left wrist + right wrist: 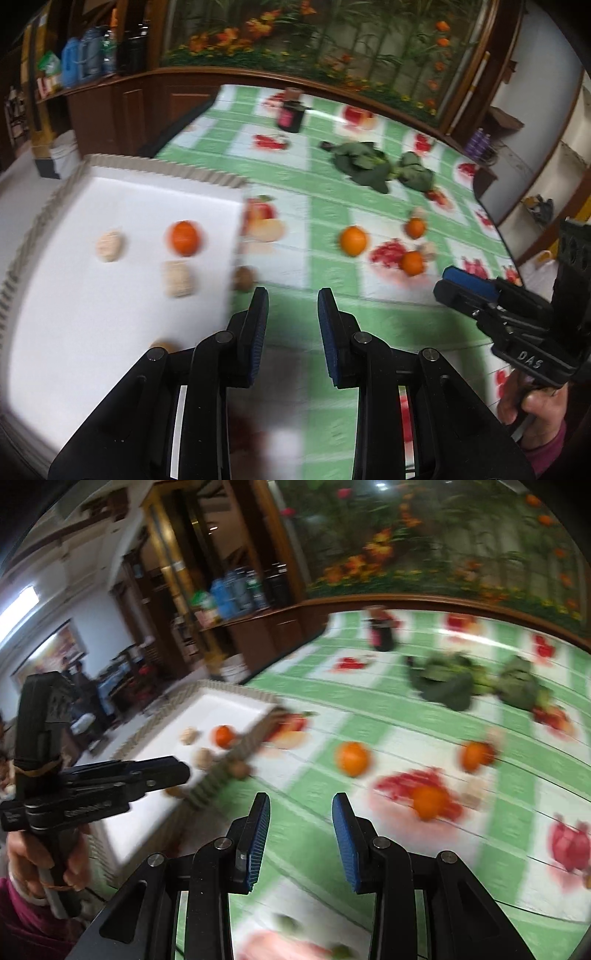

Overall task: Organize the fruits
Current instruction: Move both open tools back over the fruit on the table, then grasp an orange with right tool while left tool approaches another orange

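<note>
Sorting midway: one orange (184,237) lying in white tray (92,314), three oranges remaining on tablecloth. Left gripper (292,306), right gripper (301,812) hovering, jaws wide, empty. Next: nearest orange (352,758) needing straddling, closing.

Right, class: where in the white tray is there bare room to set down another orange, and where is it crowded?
The white tray is bare across its near half and along its far corner by the ridged rim. It is crowded mid-tray, where an orange and two pale round pieces cluster near the right edge, with a brown fruit just outside it.
</note>
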A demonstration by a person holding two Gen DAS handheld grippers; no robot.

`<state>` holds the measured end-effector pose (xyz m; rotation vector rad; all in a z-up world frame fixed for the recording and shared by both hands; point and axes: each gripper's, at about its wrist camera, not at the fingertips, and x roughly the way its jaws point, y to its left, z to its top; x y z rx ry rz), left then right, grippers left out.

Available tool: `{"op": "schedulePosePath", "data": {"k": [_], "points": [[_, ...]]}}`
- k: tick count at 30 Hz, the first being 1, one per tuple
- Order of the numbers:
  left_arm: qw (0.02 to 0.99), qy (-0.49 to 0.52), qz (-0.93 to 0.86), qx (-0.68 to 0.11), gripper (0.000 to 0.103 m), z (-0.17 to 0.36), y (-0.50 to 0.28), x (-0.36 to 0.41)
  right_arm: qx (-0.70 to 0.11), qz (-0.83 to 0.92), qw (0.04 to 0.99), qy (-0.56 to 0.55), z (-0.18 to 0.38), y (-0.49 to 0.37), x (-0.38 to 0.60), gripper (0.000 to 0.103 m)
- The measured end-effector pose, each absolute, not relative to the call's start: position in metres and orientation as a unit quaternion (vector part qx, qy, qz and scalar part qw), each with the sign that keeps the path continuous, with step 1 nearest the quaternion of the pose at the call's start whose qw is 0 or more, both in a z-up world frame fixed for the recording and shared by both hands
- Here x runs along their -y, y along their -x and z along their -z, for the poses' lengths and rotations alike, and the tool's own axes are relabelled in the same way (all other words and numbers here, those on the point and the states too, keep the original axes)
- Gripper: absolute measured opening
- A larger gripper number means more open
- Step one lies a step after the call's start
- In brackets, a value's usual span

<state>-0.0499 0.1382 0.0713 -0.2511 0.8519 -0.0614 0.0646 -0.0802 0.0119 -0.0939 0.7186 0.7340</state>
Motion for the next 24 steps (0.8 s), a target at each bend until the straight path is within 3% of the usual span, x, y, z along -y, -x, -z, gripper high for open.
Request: {"op": "schedulePosePath", "data": {"k": [10, 24], "points": [[0.9, 0.083, 0.05, -0.425, 0.026, -0.053, 0.0, -0.068, -0.336, -0.276, 0.9, 0.019, -0.001, -0.094, 0.147, 0.034], [0.889, 0.081, 0.051, -0.449, 0.026, -0.04, -0.026, -0.063, -0.376, -0.283, 0.881, 0.047, 0.015, -0.124, 0.129, 0.034]]}}
